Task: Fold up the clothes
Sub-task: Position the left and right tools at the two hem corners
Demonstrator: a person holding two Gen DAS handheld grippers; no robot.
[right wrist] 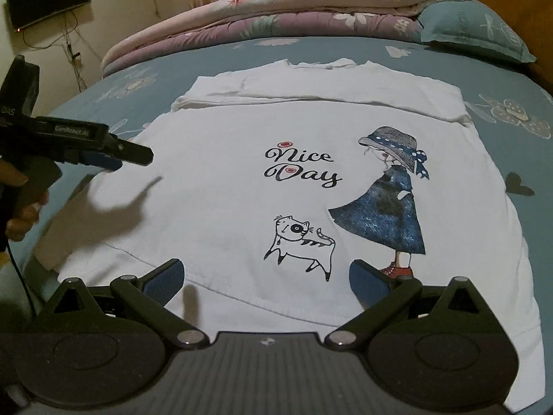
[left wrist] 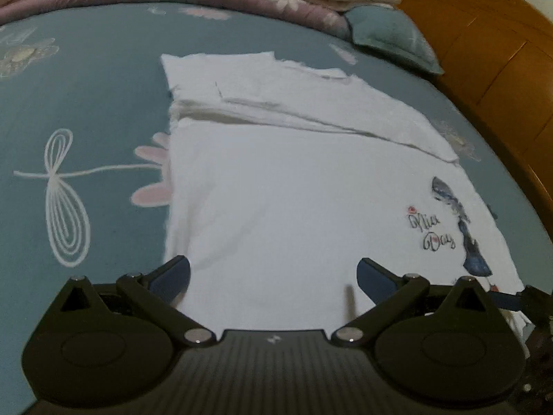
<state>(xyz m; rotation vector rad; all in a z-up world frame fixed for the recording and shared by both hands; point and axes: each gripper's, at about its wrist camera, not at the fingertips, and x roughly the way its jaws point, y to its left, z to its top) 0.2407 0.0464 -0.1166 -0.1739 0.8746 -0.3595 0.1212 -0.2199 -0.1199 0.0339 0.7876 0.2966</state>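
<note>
While your right gripper (right wrist: 266, 276) hangs with its jaws spread wide and empty at the bottom of the frame, its blue pads (right wrist: 165, 276) frame the near hem of a white T-shirt (right wrist: 214, 214). Your left gripper (left wrist: 273, 276) is also wide open and empty, low in its own frame over the shirt's plain left part; from the right wrist view it enters at the left edge, held in your hand (right wrist: 20, 204), its tip just above the cloth with its shadow on the fabric.

Moving outward, the shirt lies print-up across the middle of both frames on a teal floral bedsheet (left wrist: 86, 103). A "Nice Day" print (right wrist: 300, 166), a cat drawing (right wrist: 300, 242) and a girl in a blue dress (right wrist: 387, 207) face up. The far end, toward the upper middle, is already folded over in a flat band (right wrist: 311, 93). Folded quilts (right wrist: 276, 10) and a pillow (right wrist: 473, 31) sit along the top.

You appear to be between folds, lining up for the next. It likely calls for each gripper to pinch a near corner or side edge, then carry it evenly across.
</note>
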